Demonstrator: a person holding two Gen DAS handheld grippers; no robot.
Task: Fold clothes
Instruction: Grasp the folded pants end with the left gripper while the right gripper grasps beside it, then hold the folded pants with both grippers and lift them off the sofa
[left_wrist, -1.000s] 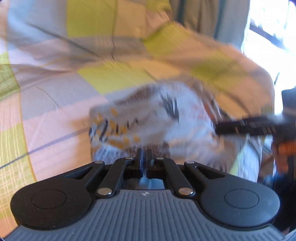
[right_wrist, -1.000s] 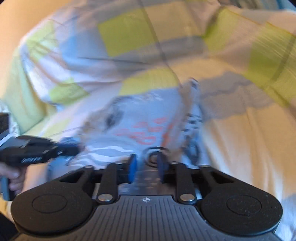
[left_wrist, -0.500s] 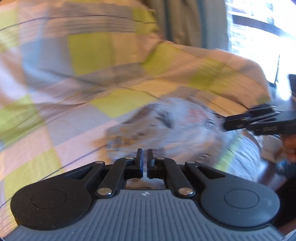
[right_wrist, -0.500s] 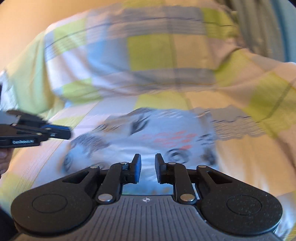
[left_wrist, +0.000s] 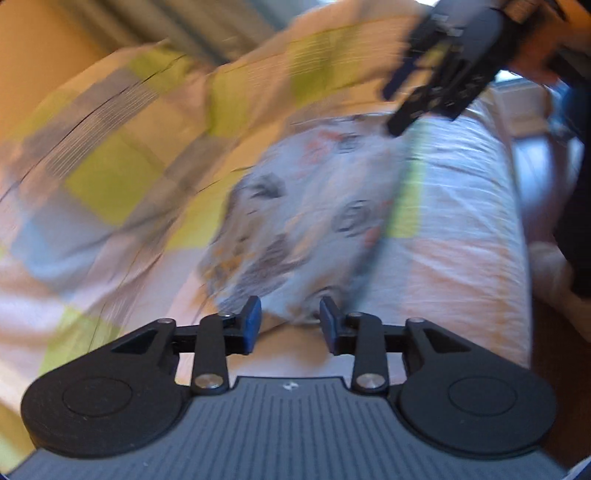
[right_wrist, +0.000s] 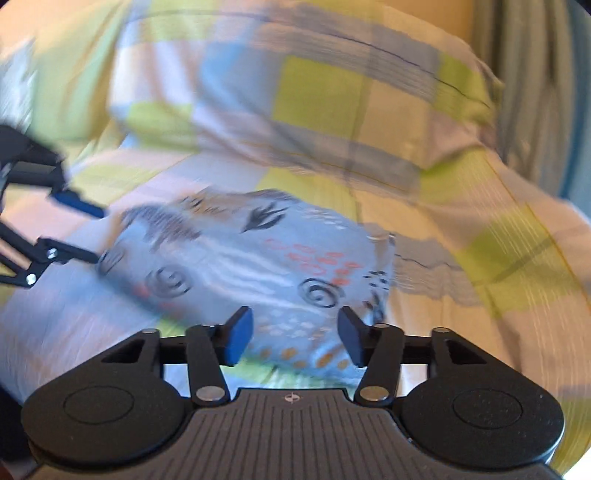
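Ahead of both claws: patterned garment (right_wrist: 251, 258) lying flat on the checked bedspread (right_wrist: 325, 92) (blurred) | left claw (left_wrist: 290, 319) spread wide, empty | right claw (right_wrist: 295, 332) spread wide, empty | beyond: striped curtain (right_wrist: 532, 74), orange wall (left_wrist: 33, 55)

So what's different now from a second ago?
Both have let go: the left hand-held gripper, shut a second ago, and the right hand-held gripper, then pinching the garment, now stand open. The garment still lies on the checked bedding.
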